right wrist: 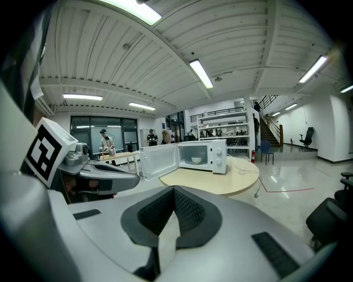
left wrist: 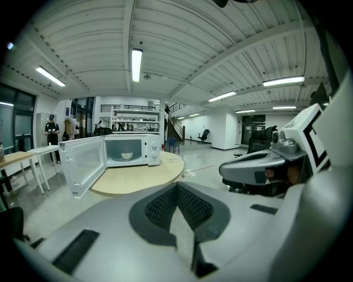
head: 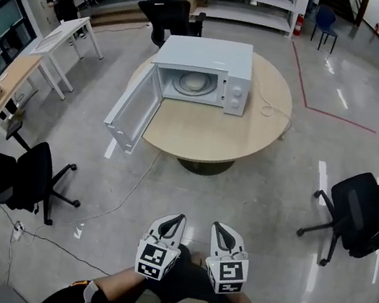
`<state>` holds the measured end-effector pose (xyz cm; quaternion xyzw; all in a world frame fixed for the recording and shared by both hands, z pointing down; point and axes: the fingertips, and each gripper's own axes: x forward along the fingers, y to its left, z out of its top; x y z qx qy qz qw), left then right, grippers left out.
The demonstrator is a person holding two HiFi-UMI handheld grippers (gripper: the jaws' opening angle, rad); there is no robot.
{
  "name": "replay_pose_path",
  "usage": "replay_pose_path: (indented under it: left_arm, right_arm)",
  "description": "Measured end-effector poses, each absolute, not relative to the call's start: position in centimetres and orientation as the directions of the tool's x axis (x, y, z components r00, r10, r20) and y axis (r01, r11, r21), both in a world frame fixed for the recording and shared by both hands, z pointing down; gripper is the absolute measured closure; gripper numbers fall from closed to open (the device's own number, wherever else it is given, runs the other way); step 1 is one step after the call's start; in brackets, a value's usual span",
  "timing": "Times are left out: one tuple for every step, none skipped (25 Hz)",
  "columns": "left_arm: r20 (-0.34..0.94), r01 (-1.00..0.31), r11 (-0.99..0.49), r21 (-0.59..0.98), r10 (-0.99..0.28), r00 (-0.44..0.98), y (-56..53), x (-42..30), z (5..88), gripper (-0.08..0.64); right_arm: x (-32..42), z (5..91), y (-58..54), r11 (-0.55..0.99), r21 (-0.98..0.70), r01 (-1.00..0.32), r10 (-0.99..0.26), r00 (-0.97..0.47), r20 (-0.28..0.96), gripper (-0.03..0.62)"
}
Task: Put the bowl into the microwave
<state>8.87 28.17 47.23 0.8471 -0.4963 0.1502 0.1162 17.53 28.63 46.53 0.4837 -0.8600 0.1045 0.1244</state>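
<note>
Close to the person (head: 183,291), left gripper (head: 181,217) beside right gripper (head: 218,225); fingers (left wrist: 157,206) clenched, empty.

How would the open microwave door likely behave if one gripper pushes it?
The door stands wide open, past the table edge, so it would probably swing freely on its hinge. It looks thin and light, so a gentle push may do. The microwave might slide on the smooth top.

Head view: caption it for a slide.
Open microwave on the round table with the bowl inside; left tool and right tool shut, empty, side by side away from it.
</note>
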Motion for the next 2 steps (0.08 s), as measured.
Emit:
replay_pose_path:
  left_arm:
    - [0.366,-0.874,-0.484,0.043,-0.806,0.464,28.19,9.25,47.18,0.514]
    - [0.363,-0.872,-0.487,0.039,-0.807,0.467,28.20,9.64,47.12,0.514]
  right_arm:
    - [17.83,46.57,28.64,0.513,-0.057,-0.857,-0.805,-0.503,0.314,0.577]
    - [18.13,46.62,28.66,0.515,-0.055,-0.856,-0.805,-0.504,0.314,0.577]
